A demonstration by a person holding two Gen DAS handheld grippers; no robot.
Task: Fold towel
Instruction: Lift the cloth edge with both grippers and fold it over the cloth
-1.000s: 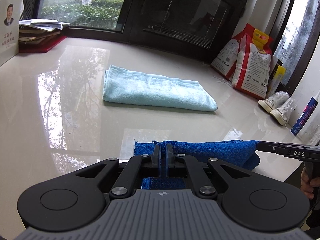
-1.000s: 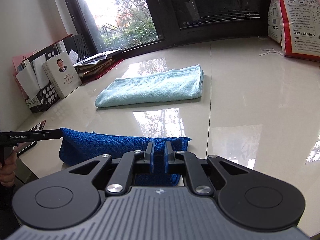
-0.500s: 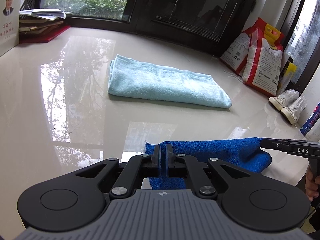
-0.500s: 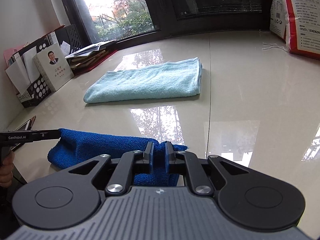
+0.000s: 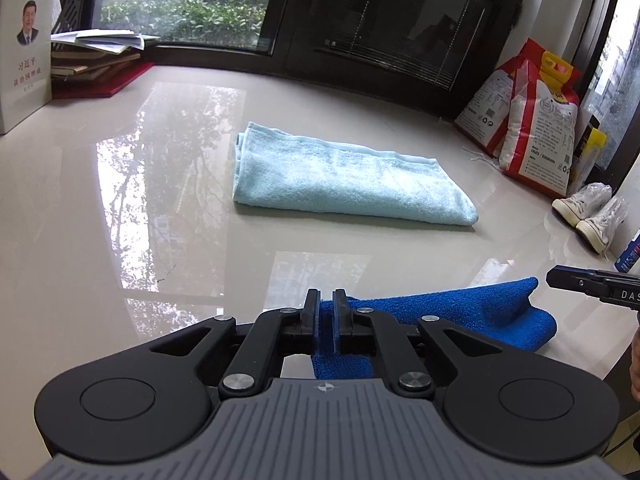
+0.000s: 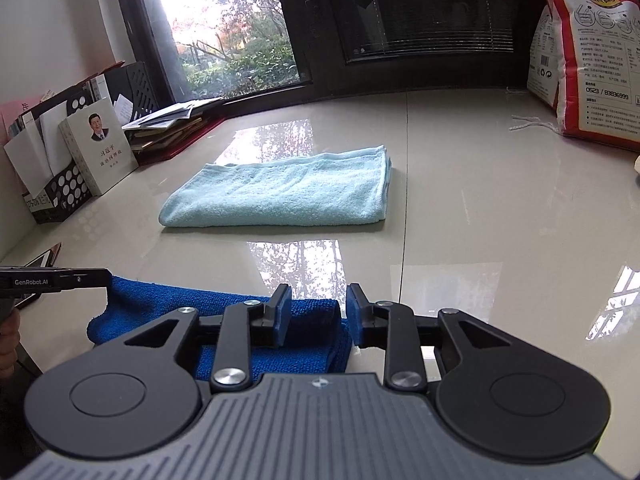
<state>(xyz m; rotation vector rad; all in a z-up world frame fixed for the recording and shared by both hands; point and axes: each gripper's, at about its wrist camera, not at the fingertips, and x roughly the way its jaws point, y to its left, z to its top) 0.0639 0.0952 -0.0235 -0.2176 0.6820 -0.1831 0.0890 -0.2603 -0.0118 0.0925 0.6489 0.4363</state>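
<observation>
Blue towel (image 5: 460, 316) lies folded at the near edge of the glossy pale counter (image 5: 160, 208), a long narrow band running from one tool to the other. Its left end sits between the pads of the left tool (image 5: 326, 312), whose jaws stand almost together and pinch the cloth; a short flap hangs down below them. In the right wrist view the same towel (image 6: 168, 300) stretches to the left, and its right end lies between the jaws of the right tool (image 6: 316, 312). Those jaws have just been opening and now stand apart, the pads clear of the cloth on both sides, the fold resting on the counter between them. Farther back, well apart from the blue one, a light blue towel (image 5: 344, 176) lies folded flat mid-counter. Beyond it, along the dark window frame, stand red and white sacks (image 5: 536, 116) on the right with a pair of white shoes (image 5: 588, 212) beside them. Books and papers (image 6: 168, 128) are stacked on the left.
</observation>
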